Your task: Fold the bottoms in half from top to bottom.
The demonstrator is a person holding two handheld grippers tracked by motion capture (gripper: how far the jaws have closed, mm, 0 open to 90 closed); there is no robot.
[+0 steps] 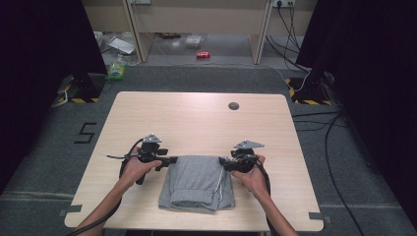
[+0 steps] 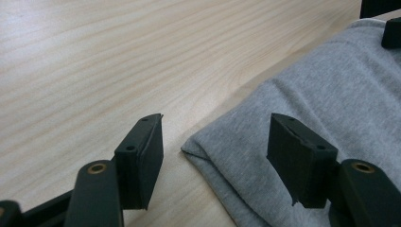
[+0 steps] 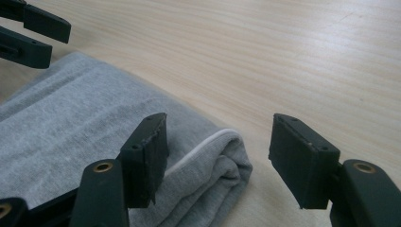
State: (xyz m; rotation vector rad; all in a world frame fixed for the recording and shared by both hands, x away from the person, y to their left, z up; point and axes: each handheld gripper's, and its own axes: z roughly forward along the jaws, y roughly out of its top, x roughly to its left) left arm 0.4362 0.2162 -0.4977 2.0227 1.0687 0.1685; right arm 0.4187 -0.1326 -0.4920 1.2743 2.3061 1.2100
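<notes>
While high view hides it, right gripper point(image 3: 217, 158) view shows garment's point(image 3: 71, 137) white cord point(image 3: 201, 149).

Your pale wood table point(image 1: 196, 118) stands on grey carpet point(image 1: 206, 78), a dark round grommet point(image 1: 233, 105) near its far edge. Black curtains point(image 1: 39, 49) flank you on both sides, their stands marked with yellow-and-black tape point(image 1: 74, 100). Beyond the table, a red can point(image 1: 202, 54) lies under a beige desk point(image 1: 196, 19), with a green bottle point(image 1: 117, 69) to its left. Black cables point(image 1: 314, 120) trail over the floor on your right; a "5" mark point(image 1: 86, 132) sits on your left.
</notes>
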